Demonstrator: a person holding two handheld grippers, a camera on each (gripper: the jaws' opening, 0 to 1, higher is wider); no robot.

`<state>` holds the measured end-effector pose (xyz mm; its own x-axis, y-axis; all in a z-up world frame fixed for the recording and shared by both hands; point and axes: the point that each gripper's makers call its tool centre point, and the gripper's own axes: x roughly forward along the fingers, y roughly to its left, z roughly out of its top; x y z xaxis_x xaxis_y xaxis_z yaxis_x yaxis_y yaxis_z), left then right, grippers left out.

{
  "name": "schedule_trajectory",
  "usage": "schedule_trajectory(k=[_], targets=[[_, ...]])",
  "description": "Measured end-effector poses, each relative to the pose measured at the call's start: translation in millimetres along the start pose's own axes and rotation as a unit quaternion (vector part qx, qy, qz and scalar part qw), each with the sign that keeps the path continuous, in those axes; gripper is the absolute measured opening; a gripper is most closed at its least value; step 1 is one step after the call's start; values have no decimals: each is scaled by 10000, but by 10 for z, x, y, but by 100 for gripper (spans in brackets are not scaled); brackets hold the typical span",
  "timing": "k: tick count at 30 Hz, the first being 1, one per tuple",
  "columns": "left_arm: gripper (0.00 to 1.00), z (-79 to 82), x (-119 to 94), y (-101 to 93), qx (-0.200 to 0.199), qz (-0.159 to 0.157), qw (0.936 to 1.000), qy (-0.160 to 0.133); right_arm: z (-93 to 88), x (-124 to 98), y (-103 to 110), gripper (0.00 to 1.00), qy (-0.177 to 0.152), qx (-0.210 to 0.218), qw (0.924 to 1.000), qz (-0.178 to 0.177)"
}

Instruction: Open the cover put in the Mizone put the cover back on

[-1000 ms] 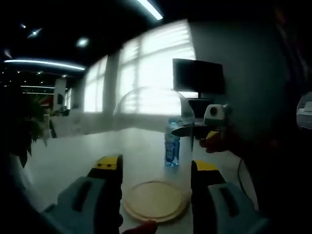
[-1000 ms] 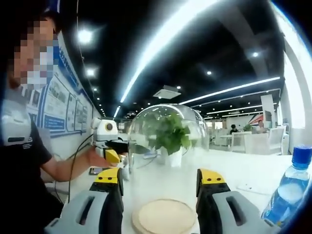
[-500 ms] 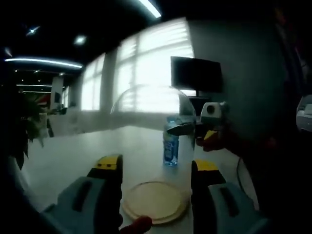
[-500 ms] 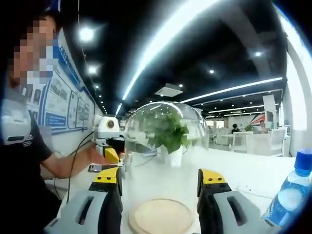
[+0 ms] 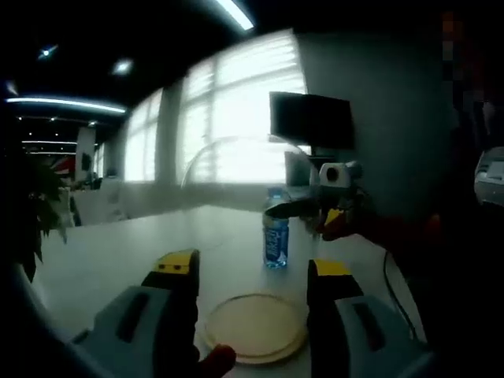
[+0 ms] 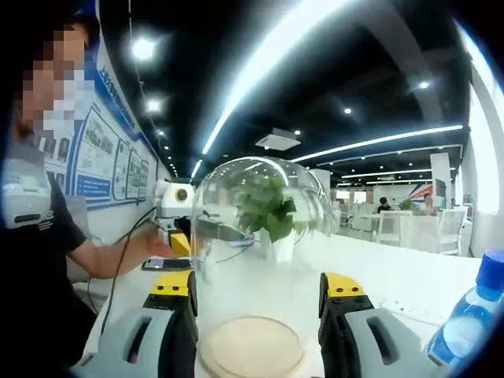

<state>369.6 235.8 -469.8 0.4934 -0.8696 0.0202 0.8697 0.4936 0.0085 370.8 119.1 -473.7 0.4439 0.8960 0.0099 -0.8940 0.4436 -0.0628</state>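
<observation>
One glass cover hangs above one wooden base on your desk; one Mizone bottle stands behind. Your left gripper and right gripper gape wide, empty, flanking the base.

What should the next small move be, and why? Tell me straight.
Probably carry the glass dome sideways and set it on the table. It appears raised off the wooden base, which lies bare, and the Mizone bottle stands on the table beyond it, so the base needs free access.
</observation>
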Motion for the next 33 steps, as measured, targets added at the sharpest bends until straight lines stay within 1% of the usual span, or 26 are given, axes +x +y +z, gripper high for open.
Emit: schedule_trajectory(k=[5, 8, 12, 16, 26, 30, 33], targets=[[51, 1, 29, 14, -129, -112, 9999, 21, -16, 15, -22, 56, -2, 38, 10000, 45], [51, -4, 53, 29, -43, -137, 9999, 47, -6, 46, -8, 58, -61, 48, 9999, 131], [55, -18, 97, 27, 33, -262, 9995, 193, -17, 92, -16, 59, 2, -40, 9998, 172], [55, -38, 116, 52, 76, -316, 9991, 256, -3, 100, -36, 59, 1, -99, 9997, 225], [58, -58, 150, 79, -118, -589, 9981, 112, -6, 139, -49, 62, 26, -52, 9991, 426], [60, -72, 169, 82, -122, -675, 9976, 131, -5, 151, -51, 62, 93, -156, 9987, 482], [62, -87, 207, 80, -73, -753, 9969, 211, -3, 177, -56, 64, 154, -116, 9983, 546]])
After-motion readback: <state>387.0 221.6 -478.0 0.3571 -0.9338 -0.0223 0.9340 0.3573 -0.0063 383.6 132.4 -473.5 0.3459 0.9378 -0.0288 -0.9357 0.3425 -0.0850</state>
